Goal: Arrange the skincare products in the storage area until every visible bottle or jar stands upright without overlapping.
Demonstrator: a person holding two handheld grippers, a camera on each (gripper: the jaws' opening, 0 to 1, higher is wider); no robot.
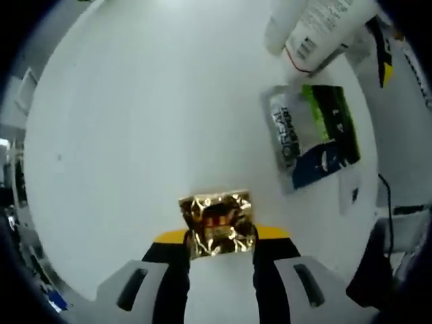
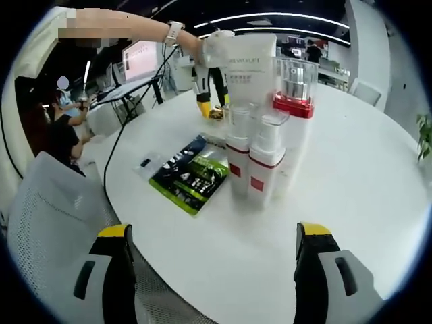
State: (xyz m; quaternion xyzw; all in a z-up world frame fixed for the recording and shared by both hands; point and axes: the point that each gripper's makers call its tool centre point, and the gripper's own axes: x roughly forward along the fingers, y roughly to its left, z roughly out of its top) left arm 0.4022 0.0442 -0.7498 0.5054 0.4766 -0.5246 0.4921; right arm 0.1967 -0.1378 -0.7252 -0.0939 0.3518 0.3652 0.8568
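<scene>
The left gripper (image 1: 221, 244) is clamping a gold foil sachet (image 1: 217, 223) over the white table (image 1: 135, 135). The right gripper (image 2: 212, 260) is hanging spread and empty, facing upright bottles (image 2: 260, 162) beside a green sachet (image 2: 189, 174).

Gold foil sachet (image 1: 217, 223), green-and-black packet (image 2: 191, 175), red-banded white bottles (image 2: 265, 164), white table (image 2: 351, 175).

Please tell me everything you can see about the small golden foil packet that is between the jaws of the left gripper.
The small golden foil packet is roughly square, made of crinkled, shiny metallic film with a dark reddish patch in its middle. The left gripper holds it between its black, yellow-tipped jaws, which press on its two sides. It hangs over the white round table; whether it touches the surface cannot be told. Nothing else touches it.
</scene>
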